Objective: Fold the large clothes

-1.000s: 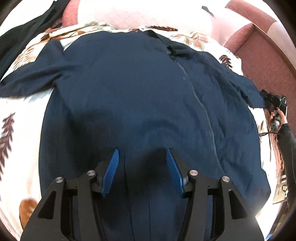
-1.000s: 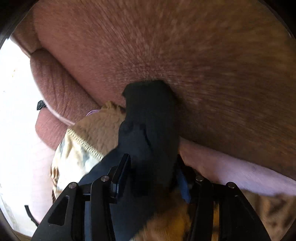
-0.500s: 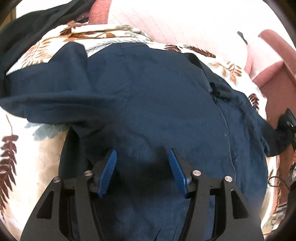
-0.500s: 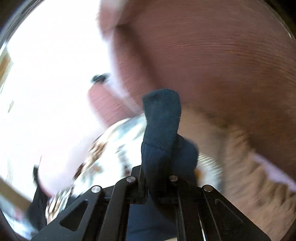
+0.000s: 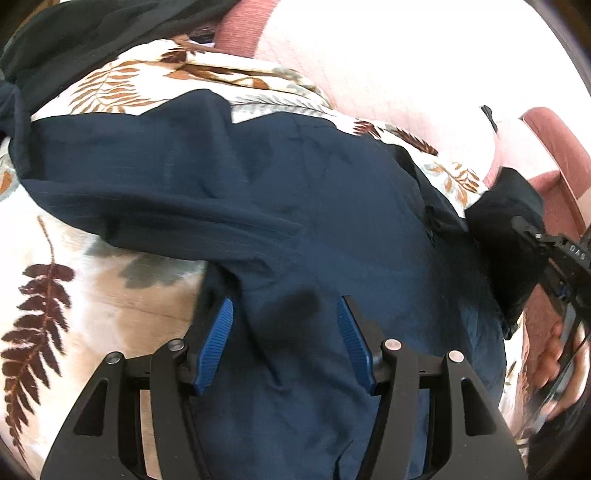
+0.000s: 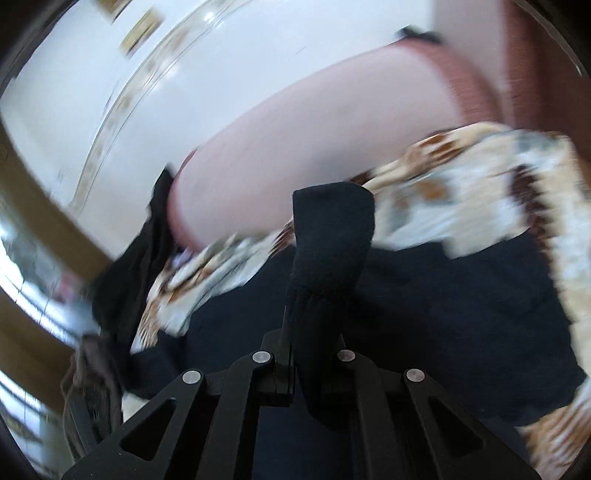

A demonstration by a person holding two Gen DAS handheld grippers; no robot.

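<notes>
So this was mid-fold on the big navy jacket (image 5: pixel 314 221), which lay spread over the fern-print blanket (image 5: pixel 74 295) on the couch (image 5: pixel 243 33). My right gripper (image 6: pixel 314 354) was clamped tight on the jacket's right sleeve cuff (image 6: pixel 332 236) — dark knit end sticking up past the jaws in the right wrist view, with the jacket body below it. That view was smeared with blur, so not much else to read there. In the left wrist view you could see that same gripper out at the right edge, with the sleeve draped from it.

My left gripper (image 5: pixel 284 339) was hanging over the lower part of the jacket body, blue pads (image 5: pixel 216 343) apart and nothing between them — just above the cloth, not pinching it as far as I could tell. The left sleeve (image 5: pixel 129 184) lay across the chest toward the far left edge of the blanket.

How I'd do this step well: carry the cuff across the chest, not just up, so the sleeve lays flat instead of twisting. Keep the grip on the cuff until it's resting on the body. Use the free left gripper to pin the body so the whole jacket doesn't slide with the pull. Ripstop-looking fabric like this probably slips on fleece, so go easy.
</notes>
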